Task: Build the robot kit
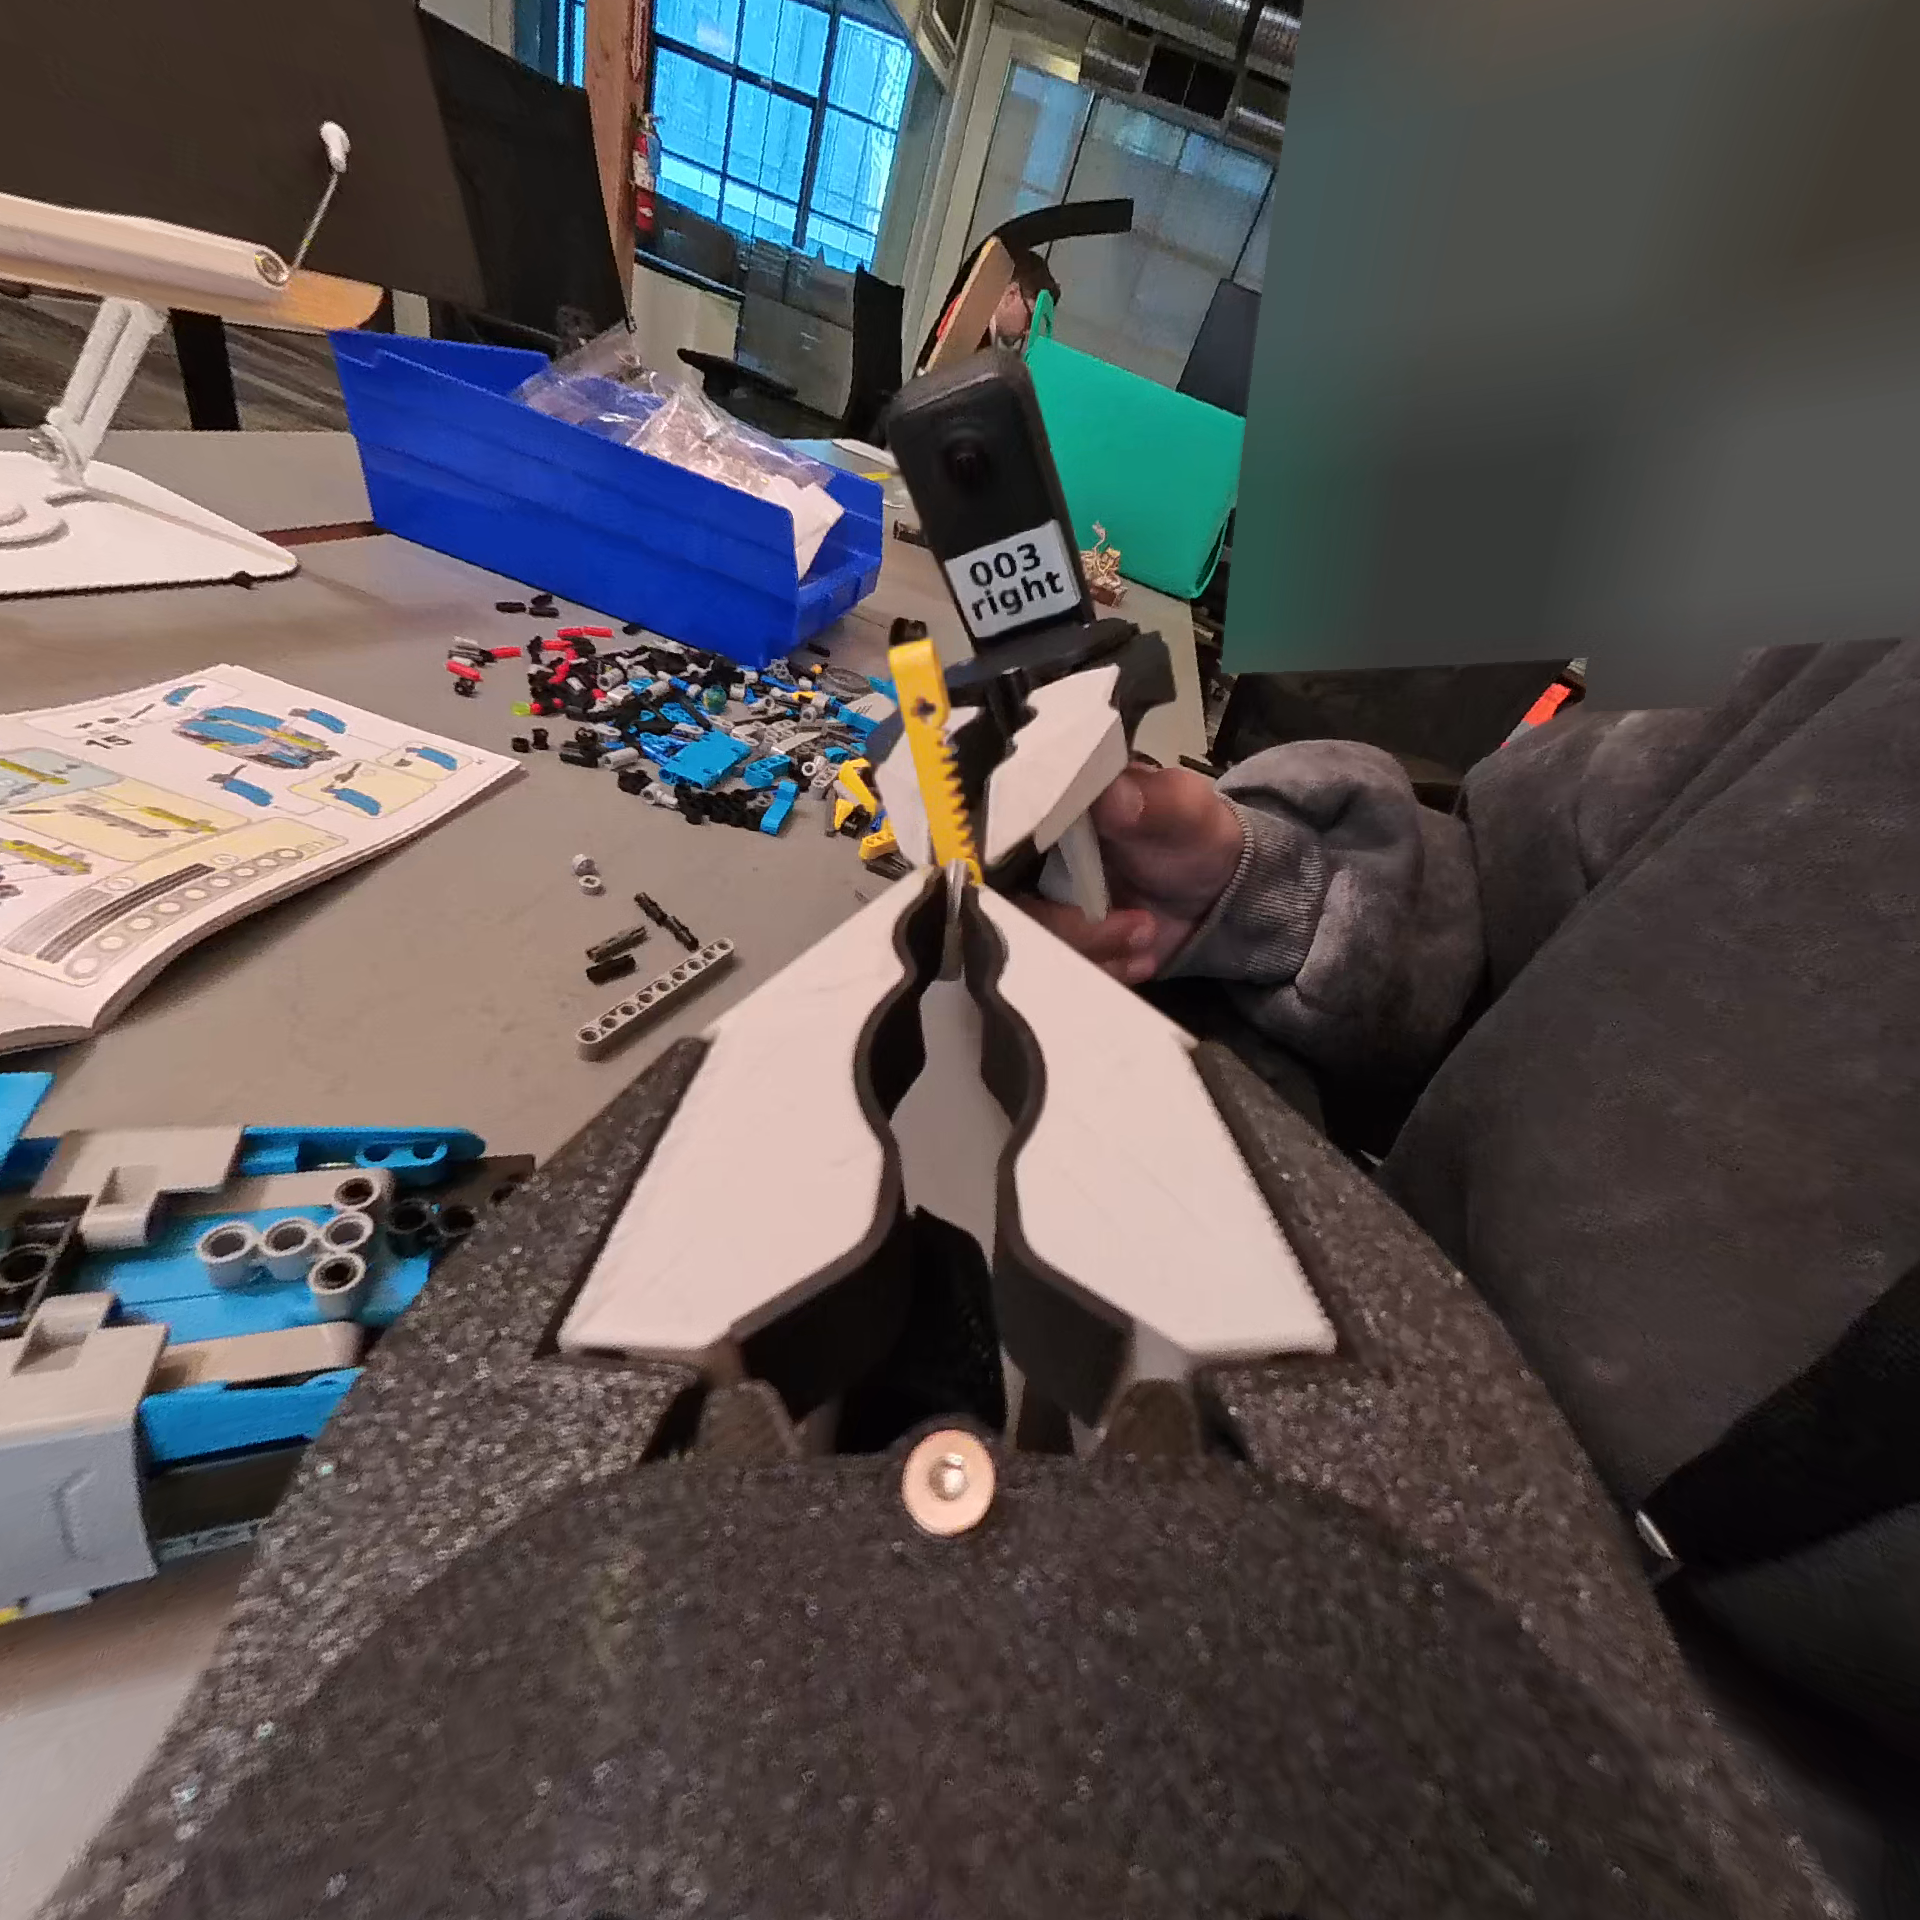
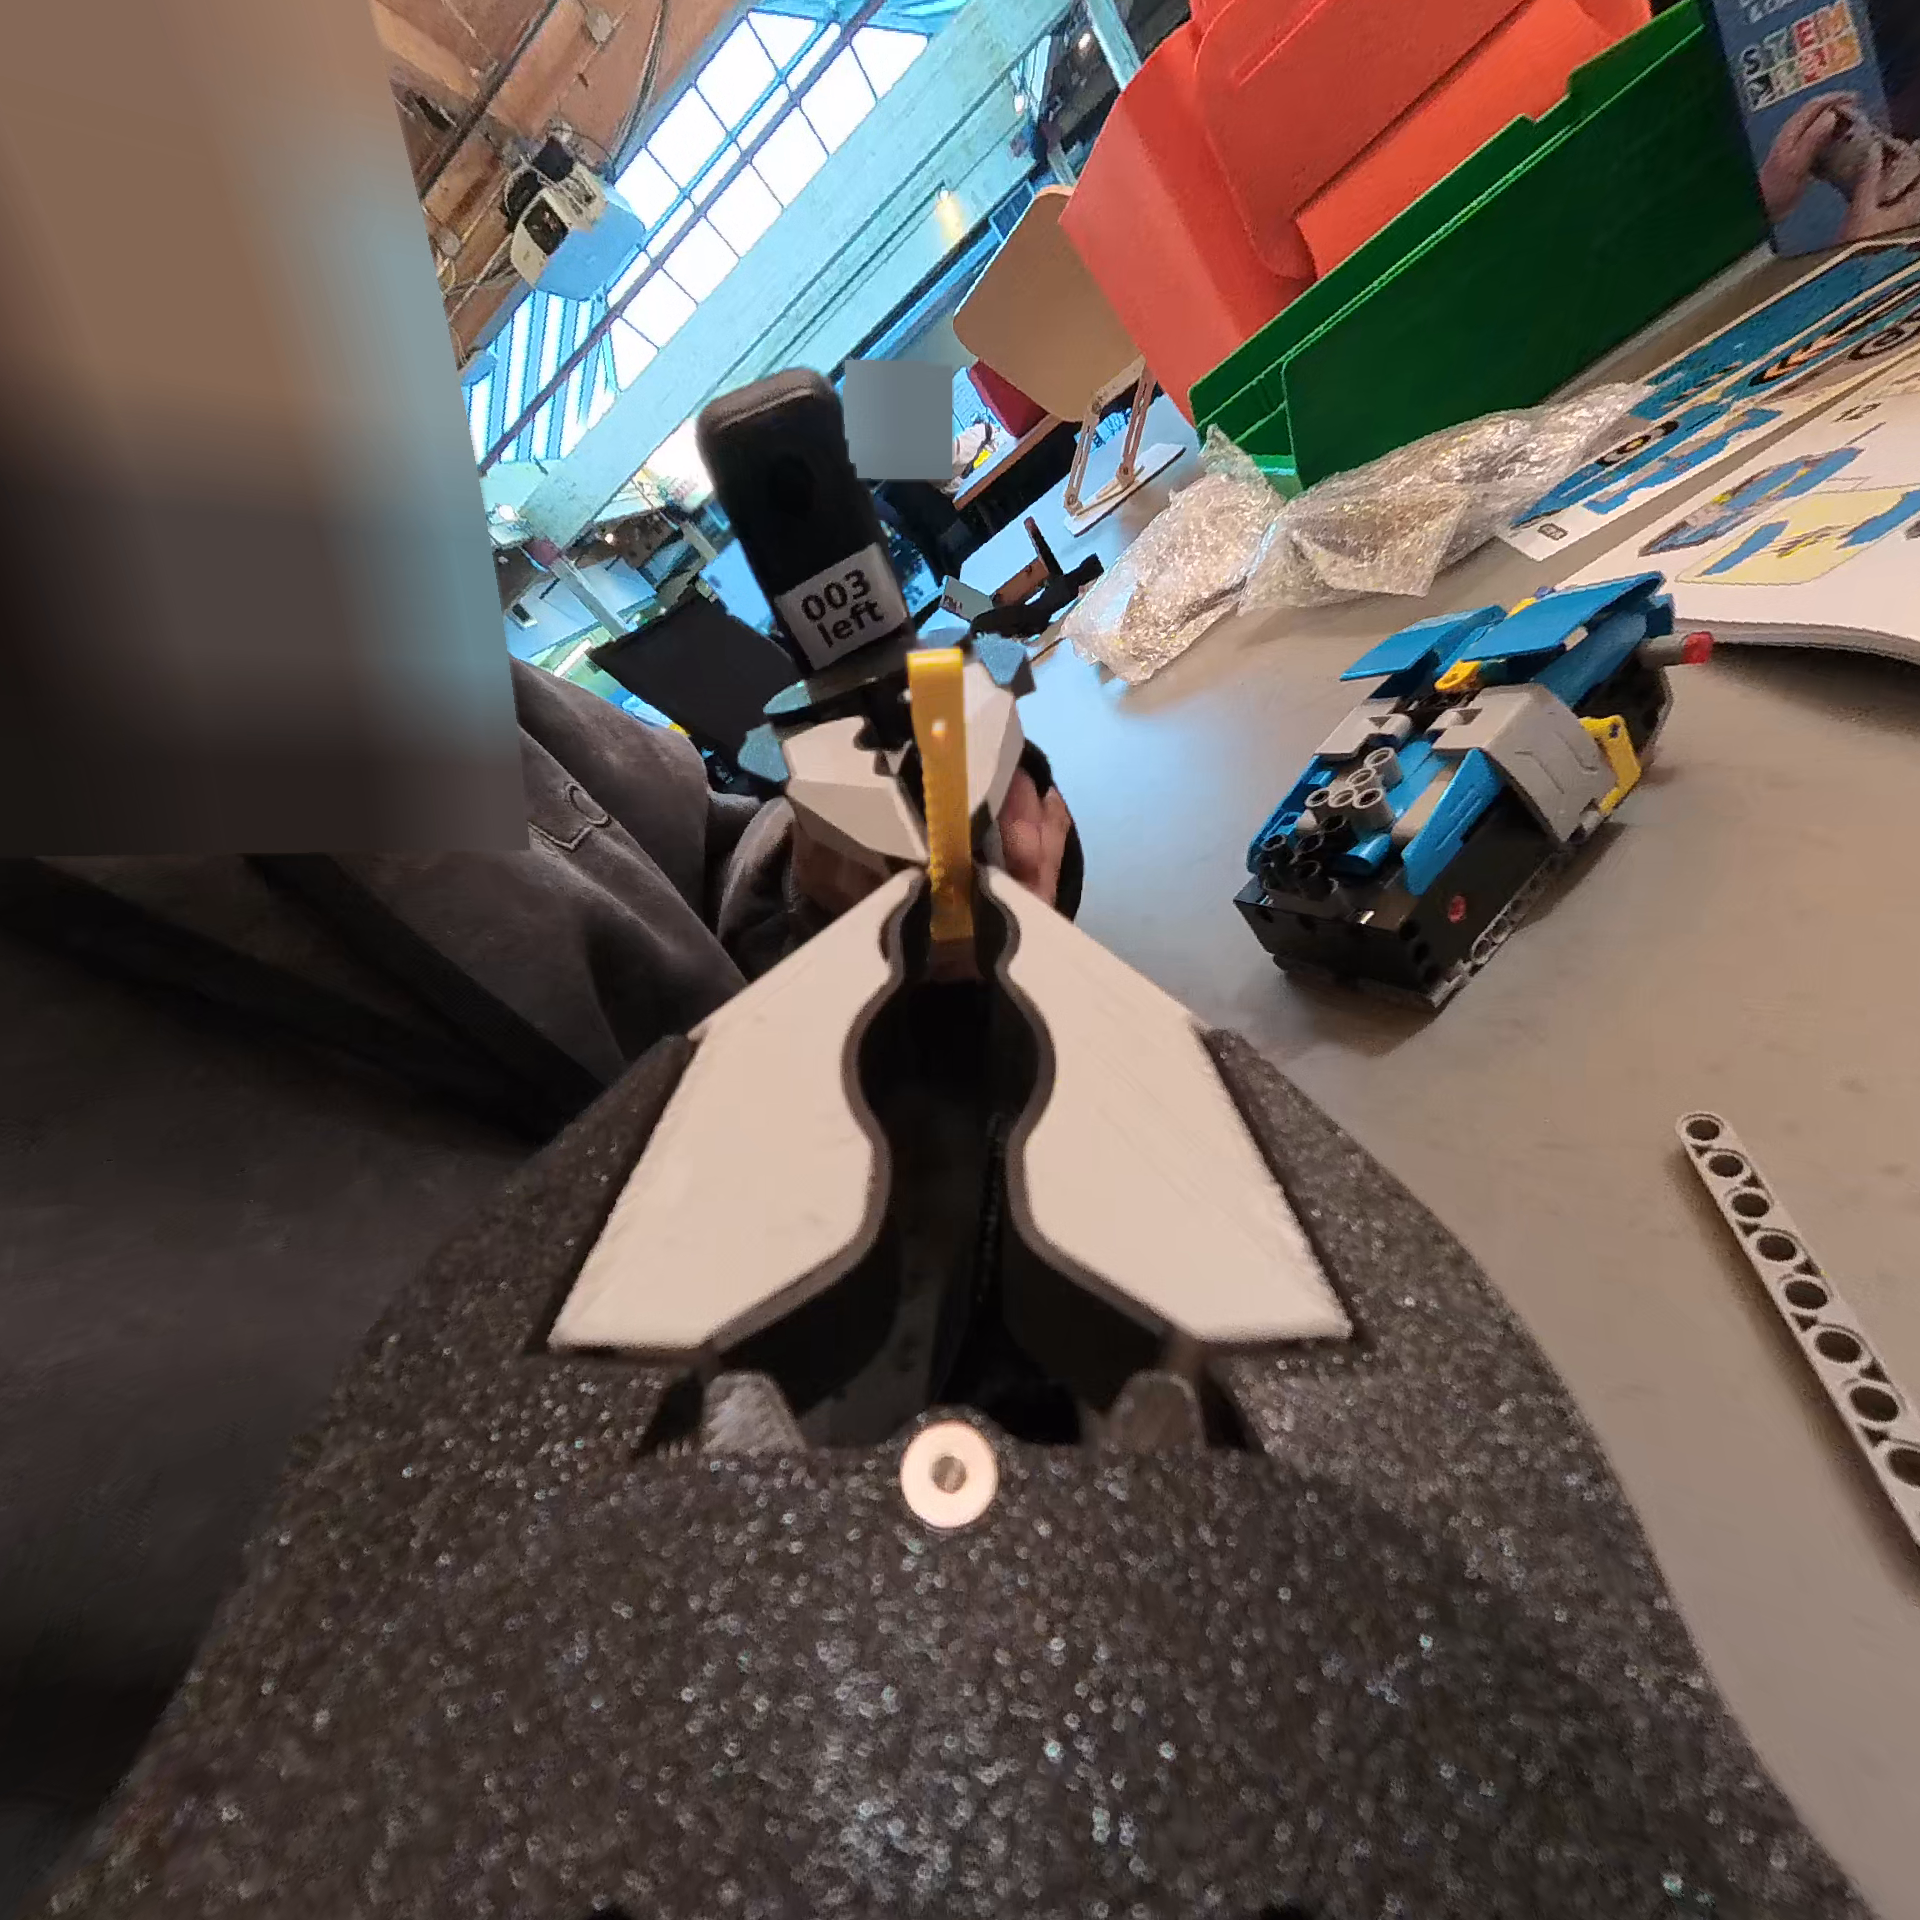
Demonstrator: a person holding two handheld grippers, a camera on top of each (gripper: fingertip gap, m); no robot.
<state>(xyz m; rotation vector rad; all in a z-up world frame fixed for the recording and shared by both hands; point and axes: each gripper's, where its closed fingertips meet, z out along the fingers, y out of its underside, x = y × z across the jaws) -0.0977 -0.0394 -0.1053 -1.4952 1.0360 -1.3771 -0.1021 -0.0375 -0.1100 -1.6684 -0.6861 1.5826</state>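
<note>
Left wrist view, from left to right: an open instruction booklet [image 1: 208,821] and a part-built blue-and-grey brick model [image 1: 208,1299] lie on the grey tabletop [image 1: 416,987]. Right of them are a grey perforated beam [image 1: 655,997], a scatter of loose bricks [image 1: 686,727] and a blue bin [image 1: 582,499] holding clear bags. At frame centre the left hand-held gripper [image 1: 951,899] is drawn narrow, its tips pinching what appears to be a small grey part [image 1: 951,920] at the foot of a yellow gear rack [image 1: 928,748]. The rack is held in the air above the tabletop edge, long axis near upright, top leaning slightly toward the upper left and teeth facing frame right. In the right wrist view the right hand-held gripper [image 2: 951,904] is clamped on the rack's lower end, flat faces against the pads. The rack is judged light, thin and stiff, with smooth faces that may slip. The flat sides near one end offer the surest hold, clear of the teeth.
</note>
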